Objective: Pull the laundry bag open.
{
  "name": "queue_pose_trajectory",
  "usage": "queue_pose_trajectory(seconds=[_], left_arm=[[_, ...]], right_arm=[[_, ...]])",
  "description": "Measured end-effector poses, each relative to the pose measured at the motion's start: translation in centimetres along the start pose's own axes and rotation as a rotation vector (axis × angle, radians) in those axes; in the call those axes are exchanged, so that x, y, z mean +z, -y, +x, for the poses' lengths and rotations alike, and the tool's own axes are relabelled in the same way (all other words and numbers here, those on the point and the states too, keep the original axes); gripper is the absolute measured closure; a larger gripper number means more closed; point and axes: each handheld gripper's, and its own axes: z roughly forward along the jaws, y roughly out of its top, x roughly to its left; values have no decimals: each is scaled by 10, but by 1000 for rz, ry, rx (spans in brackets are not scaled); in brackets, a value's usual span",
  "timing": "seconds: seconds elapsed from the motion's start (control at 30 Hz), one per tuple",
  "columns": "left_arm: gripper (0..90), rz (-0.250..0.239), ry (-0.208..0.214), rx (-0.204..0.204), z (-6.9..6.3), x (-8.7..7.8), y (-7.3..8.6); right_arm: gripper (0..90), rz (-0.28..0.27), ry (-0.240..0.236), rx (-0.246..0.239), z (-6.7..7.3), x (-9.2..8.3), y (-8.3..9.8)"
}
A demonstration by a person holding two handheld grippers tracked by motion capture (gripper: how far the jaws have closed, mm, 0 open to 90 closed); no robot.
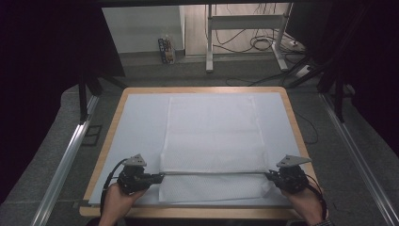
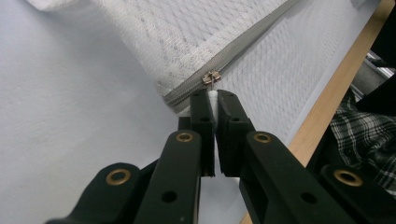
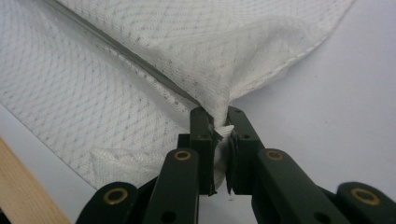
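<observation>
The left hand-held gripper [image 2: 214, 100] pinches the zipper end of the white mesh bag [image 1: 211, 136]; the right hand-held gripper [image 3: 217, 122] clamps the bag's opposite corner on the tabletop [image 1: 141, 122].

High view's pretty dim and a bit soft, with both side edges dropping off into near black. The pale table [image 1: 141, 122] is the brightest thing, evenly lit with no glare. In both gripper views, the near jaws go blurry and the mesh bag [image 3: 140, 93] stays sharp.
</observation>
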Motion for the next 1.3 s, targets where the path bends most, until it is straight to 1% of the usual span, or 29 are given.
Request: queue_pose_trajectory(seconds=[0.03, 0.07, 0.1, 0.2, 0.23, 0.27, 0.33, 0.4, 0.43, 0.47, 0.5, 0.53, 0.57, 0.6, 0.63, 0.7, 0.73, 0.77, 0.9, 0.97, 1.0, 1.07, 1.1, 1.13, 1.23, 1.27, 1.3], left_arm=[[873, -4, 3, -5, 0, -1, 0], [873, -2, -2, -4, 0, -1, 0], [873, 0, -15, -4, 1, -2, 1], [873, -5, -15, -15, 4, -4, 2], [873, -6, -11, -17, 4, -5, 3], [873, -5, -17, -17, 4, -5, 3], [873, -1, -31, -17, 4, -6, 4], [873, -11, -22, -25, 6, -8, 4], [873, -7, -27, -23, 6, -8, 4], [874, -3, -42, -24, 5, -8, 4], [874, -2, -46, -26, 6, -8, 4], [874, 0, -44, -30, 7, -8, 4], [874, 3, -61, -33, 7, -7, 4], [874, 13, -74, -28, 7, -7, 4], [874, 19, -81, -25, 7, -6, 4], [873, 30, -55, -46, 12, -4, 6], [873, 35, -56, -52, 13, -4, 7], [872, 48, -44, -67, 15, -3, 7], [871, 72, -54, -82, 17, -1, 9], [869, 99, -44, -93, 19, 0, 10], [868, 105, -45, -101, 18, 1, 11], [865, 132, -32, -97, 19, 3, 13], [865, 145, -37, -88, 19, 3, 14], [863, 142, -38, -96, 18, 3, 14], [861, 145, -36, -97, 17, 3, 16], [860, 145, -36, -97, 17, 3, 16], [860, 156, -19, -107, 16, 2, 18]], right_arm=[[821, -1, -1, 4, 0, 0, 0], [821, -3, -7, 7, 0, 0, 0], [822, -1, 1, 3, 0, 0, 0], [822, 0, 9, 5, -1, -1, 1], [821, -1, 3, 9, -2, -1, 1], [822, -3, -3, 10, -2, -1, 1], [822, 5, 11, 2, -1, -1, 0], [822, -1, 5, 10, -2, -1, 1], [822, -2, 2, 11, -2, -1, 1], [822, -1, 2, 10, -1, -1, 0], [822, 2, 9, 8, -1, -1, 0], [822, -1, 2, 13, -1, -1, 0], [823, 2, -2, 15, -1, -1, 0], [823, 1, -9, 13, -1, 0, 0], [822, 0, -13, 15, 0, 0, 0], [821, 8, -6, 5, 2, 0, -1], [820, 7, -8, -1, 2, 0, 0], [819, 5, -23, 0, 2, 0, 0], [810, 24, -46, -5, 5, 2, 1], [809, 25, -56, -4, 7, 2, 1], [806, 26, -60, -1, 7, 2, 1], [800, 29, -70, 3, 9, 2, 2], [796, 35, -66, 2, 9, 2, 2], [792, 43, -68, -2, 10, 3, 2], [780, 59, -63, -19, 13, 5, 3], [778, 64, -64, -18, 15, 5, 4], [775, 69, -64, -26, 16, 5, 5]])
